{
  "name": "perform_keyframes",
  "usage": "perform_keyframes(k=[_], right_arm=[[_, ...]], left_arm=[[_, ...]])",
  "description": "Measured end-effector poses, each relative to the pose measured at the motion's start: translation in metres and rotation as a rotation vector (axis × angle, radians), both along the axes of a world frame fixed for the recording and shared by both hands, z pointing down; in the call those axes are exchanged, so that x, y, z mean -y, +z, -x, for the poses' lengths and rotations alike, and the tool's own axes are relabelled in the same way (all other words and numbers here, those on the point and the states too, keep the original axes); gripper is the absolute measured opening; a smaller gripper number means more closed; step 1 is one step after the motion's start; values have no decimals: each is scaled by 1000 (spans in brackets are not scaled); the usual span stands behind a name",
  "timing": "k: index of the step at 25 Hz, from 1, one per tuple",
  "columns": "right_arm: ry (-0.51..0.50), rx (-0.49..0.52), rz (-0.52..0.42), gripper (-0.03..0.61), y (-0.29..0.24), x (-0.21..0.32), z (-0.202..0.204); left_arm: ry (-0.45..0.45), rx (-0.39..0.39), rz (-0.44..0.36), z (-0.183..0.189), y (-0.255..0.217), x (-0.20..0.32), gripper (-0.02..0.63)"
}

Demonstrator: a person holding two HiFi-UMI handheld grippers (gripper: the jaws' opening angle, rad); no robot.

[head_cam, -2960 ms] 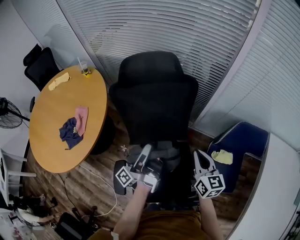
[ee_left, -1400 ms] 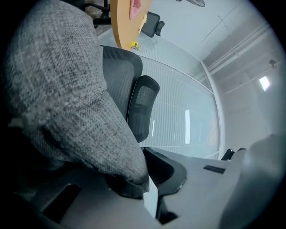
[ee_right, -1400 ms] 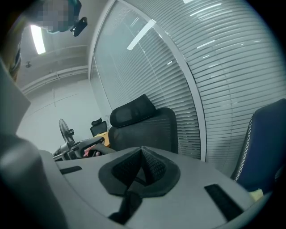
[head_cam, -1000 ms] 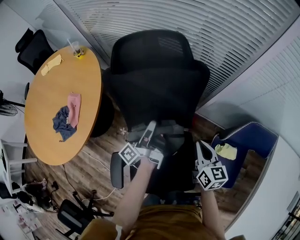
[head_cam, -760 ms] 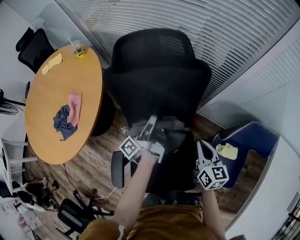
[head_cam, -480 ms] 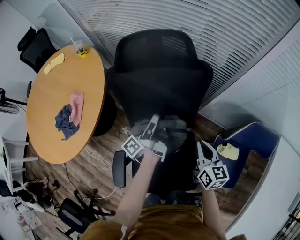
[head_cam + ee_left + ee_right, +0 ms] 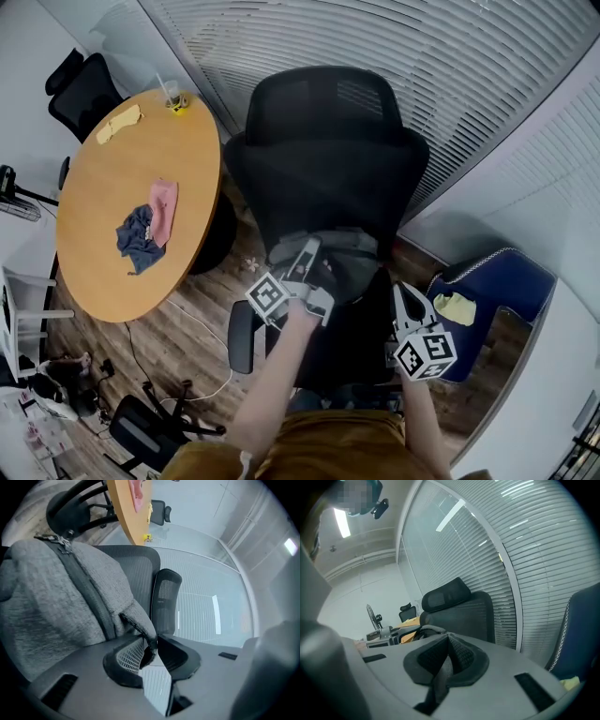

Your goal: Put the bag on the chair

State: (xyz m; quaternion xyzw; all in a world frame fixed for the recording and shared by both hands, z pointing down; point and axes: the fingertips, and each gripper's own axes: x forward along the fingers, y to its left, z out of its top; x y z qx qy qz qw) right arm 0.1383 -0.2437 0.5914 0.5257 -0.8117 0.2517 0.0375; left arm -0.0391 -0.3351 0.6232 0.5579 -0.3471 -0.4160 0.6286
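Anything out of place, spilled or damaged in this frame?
Nothing spilled or broken. Only untidy bits: a dark blue cloth and a pink cloth lie crumpled, touching, on the round table, a yellow cloth near its far edge, and a white cable trails over the floor.

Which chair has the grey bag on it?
The big black office chair by the blinds, with the bag at its backrest's foot. The far black chair and the blue armchair show no bag.
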Motion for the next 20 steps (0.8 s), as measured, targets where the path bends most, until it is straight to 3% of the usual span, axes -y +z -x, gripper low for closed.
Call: perform_keyframes(k=[6,11,15,20], right_arm=[[-12,-7,-39,12,-13,-8,13],[-28,-17,-82,12,-33,-23,27],[-42,-19,-128,12,-55,-32,39],[-44,-38,-179,12,-76,-49,48]], left_arm=[[25,63,-19,10,-3,-27,98],[76,165,-124,14,-34,-52,48],[111,468,-132,35,-40,-74,23],[148,723,-243,41,-71,-98,23]])
